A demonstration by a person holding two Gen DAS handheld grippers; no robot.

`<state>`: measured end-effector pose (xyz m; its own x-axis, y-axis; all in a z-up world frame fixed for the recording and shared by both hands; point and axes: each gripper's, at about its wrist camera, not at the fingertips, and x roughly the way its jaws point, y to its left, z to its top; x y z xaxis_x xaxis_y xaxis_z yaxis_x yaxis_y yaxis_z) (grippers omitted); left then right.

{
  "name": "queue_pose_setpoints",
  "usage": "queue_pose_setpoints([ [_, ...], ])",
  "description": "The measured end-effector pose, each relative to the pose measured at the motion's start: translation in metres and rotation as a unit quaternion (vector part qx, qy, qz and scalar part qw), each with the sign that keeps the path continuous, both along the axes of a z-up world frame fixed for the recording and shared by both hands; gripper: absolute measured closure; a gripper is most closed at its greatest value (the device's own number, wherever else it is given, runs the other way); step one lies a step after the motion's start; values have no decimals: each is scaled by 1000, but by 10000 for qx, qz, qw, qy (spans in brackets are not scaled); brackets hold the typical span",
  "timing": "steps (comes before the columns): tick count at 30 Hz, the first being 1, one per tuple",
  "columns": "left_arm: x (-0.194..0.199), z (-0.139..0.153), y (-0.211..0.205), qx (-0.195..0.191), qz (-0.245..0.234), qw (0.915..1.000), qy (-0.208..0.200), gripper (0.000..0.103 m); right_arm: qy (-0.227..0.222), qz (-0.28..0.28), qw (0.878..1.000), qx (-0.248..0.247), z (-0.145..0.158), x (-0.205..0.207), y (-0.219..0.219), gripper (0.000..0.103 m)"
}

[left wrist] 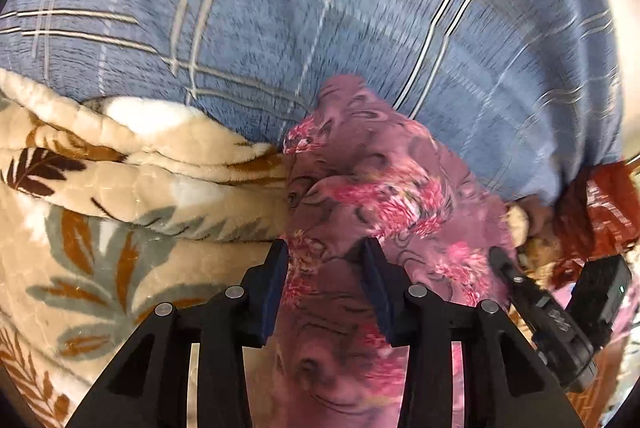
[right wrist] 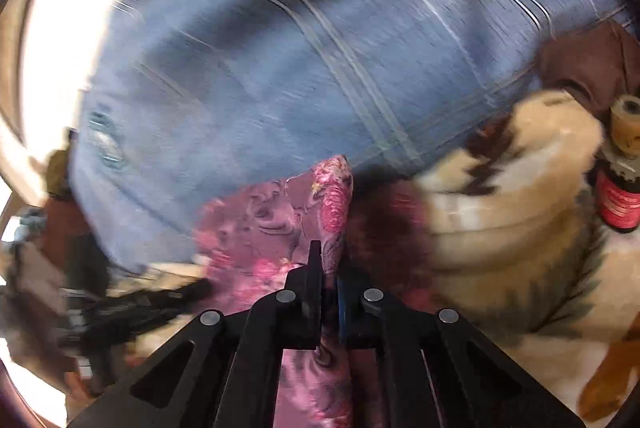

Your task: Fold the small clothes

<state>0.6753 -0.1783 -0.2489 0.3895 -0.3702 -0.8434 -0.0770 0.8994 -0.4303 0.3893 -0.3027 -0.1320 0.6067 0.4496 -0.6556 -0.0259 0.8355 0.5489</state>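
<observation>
Pinching a fold of the pink floral garment (right wrist: 332,212), the right gripper (right wrist: 329,268) has its jaws closed tight on the cloth, which hangs bunched above the beige leaf-print blanket (left wrist: 120,236). The left gripper (left wrist: 326,260) stands open around the fabric, so a one-sided pull may twist it or let it slip

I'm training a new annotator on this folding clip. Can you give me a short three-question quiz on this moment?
1. True or false: the right gripper is clamped on the mauve floral-print garment.
2. How do the left gripper jaws stand: A) shut, B) apart with the garment between them?
3. What fabric fills the background?

Key: 1 true. 2 B. 3 the blue plaid cloth, above the cream leaf-print plush blanket.
</observation>
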Motion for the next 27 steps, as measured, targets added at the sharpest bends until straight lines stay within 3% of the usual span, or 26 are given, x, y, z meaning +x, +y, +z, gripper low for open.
queue_pose_setpoints([
  [3,3,-12,-5,87,-19,9997,247,66,566,0,9981,-253,-29,8,6,93],
  [7,-35,13,15,-27,-200,9997,-116,65,289,80,9965,778,-8,-30,-17,73],
  [9,-67,15,27,-58,-249,9993,-273,53,245,222,9959,845,-3,-57,-23,56],
  [13,-115,1,33,-327,-284,9989,-155,50,401,536,9938,890,-15,-106,-21,53],
  [14,-121,-13,28,-383,-312,9988,14,51,505,592,9933,851,-20,-111,-18,53],
  [16,-129,-25,23,-336,-374,9981,342,53,527,544,9958,522,-26,-112,-11,65],
  [17,-131,-28,20,-329,-407,9977,426,55,479,529,9968,356,-22,-114,-10,92],
  [18,-134,-27,17,-285,-425,9980,379,55,432,620,9968,275,-16,-115,-8,96],
  [22,-138,-21,8,192,-358,9992,-40,51,-98,493,9987,-83,12,-129,-7,97],
  [25,-133,-38,1,295,-333,9985,333,51,412,446,9965,-569,-19,-120,-7,96],
  [27,-139,-36,4,110,-239,9993,282,52,363,387,9981,-309,-18,-129,-13,88],
])
